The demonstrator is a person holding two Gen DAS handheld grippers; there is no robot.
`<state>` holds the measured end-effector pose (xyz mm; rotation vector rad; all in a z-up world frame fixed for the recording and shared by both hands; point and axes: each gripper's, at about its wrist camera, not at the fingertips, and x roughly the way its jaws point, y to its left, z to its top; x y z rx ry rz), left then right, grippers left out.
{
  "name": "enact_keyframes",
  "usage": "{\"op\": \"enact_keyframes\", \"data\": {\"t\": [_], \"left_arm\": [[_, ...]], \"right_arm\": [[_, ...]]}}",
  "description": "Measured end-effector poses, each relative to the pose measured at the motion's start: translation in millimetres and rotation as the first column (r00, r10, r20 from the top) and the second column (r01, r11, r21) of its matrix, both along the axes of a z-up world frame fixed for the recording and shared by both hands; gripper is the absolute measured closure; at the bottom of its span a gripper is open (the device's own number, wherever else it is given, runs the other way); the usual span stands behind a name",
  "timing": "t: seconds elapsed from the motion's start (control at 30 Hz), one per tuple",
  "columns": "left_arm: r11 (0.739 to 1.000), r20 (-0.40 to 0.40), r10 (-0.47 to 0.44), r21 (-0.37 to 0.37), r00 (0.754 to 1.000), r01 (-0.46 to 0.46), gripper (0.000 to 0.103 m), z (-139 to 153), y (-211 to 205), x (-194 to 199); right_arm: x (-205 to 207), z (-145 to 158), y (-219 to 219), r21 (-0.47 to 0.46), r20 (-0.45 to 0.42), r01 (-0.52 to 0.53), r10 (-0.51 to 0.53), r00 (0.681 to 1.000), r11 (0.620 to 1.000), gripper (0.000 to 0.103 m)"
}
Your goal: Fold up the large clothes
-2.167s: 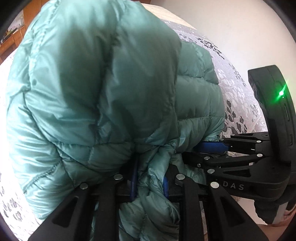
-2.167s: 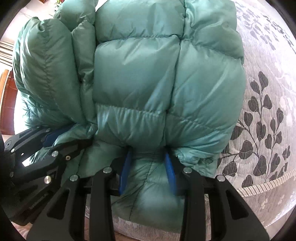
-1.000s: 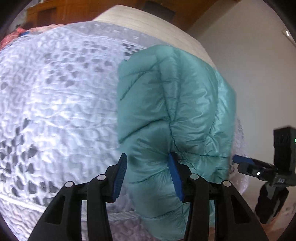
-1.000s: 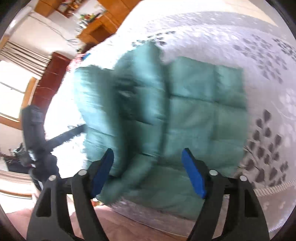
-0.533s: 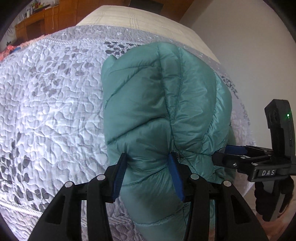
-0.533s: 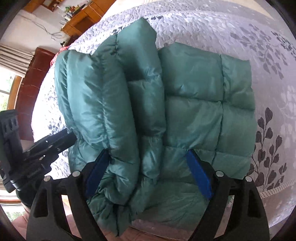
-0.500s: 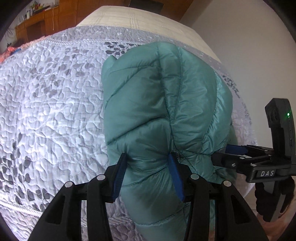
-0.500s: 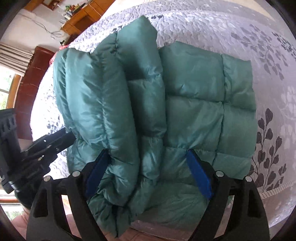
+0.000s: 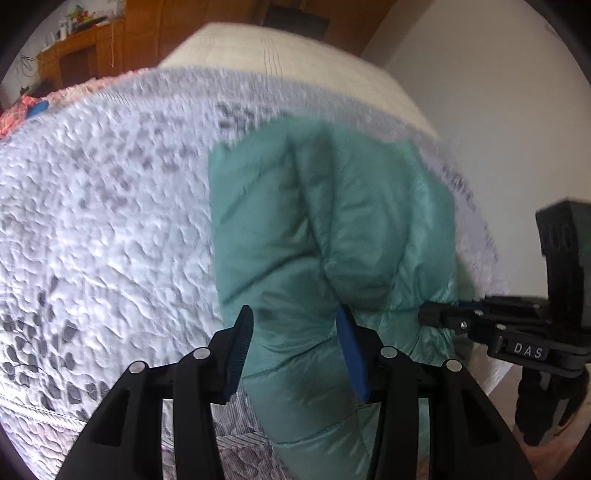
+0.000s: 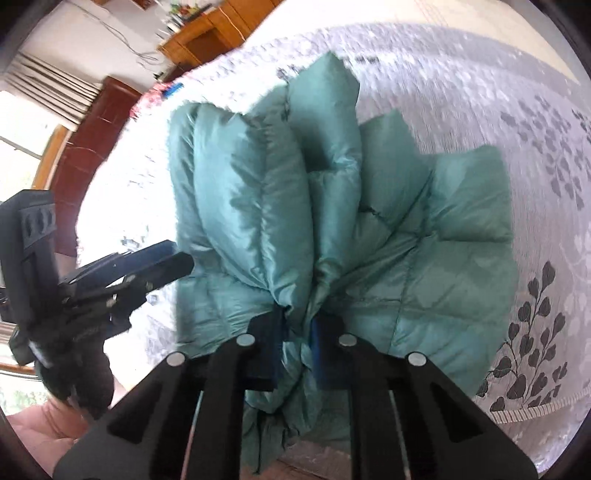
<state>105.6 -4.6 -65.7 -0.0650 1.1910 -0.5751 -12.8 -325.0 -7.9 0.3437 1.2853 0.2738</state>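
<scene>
the right gripper (image 10: pixel 297 341) is clenched on a bunched fold of the teal puffer jacket (image 10: pixel 388 236), its blue pads pinching the fabric so the quilting fans out from the grip. the left gripper (image 9: pixel 295 350) has its blue pads pressed against either side of a thick padded section of the same jacket (image 9: pixel 325 229), grasping it. each gripper shows at the edge of the other's view, the two close together along the jacket's near end. the jacket lies folded on a bed, on a grey-and-white leaf-patterned quilt (image 9: pixel 103 229), at the near edge close to one corner, its lowest part hanging over that edge. behind the bed stands wooden furniture (image 10: pixel 207 33).
</scene>
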Motion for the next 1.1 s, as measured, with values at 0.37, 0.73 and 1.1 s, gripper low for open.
{"op": "enact_keyframes", "data": {"t": [0.37,0.73,1.1], "left_arm": [[0.993,0.139,-0.102,-0.039,0.985,0.108,0.056,44.4,-43.2,-17.5],[0.998,0.042,-0.07,-0.003,0.997,0.07,0.056,6.4,-40.7,-8.9],[0.998,0.019,-0.061,-0.023,0.998,0.062,0.056,1.4,-36.3,-9.1]], "right_arm": [[-30.1,14.2,-35.4,-0.032,0.042,0.056,-0.055,0.998,0.998,0.093],[-43.8,29.3,-60.4,-0.084,0.103,0.092,-0.083,0.991,0.992,0.033],[1.7,-6.8,-40.7,-0.079,0.019,0.007,-0.006,1.0,0.997,0.049]]}}
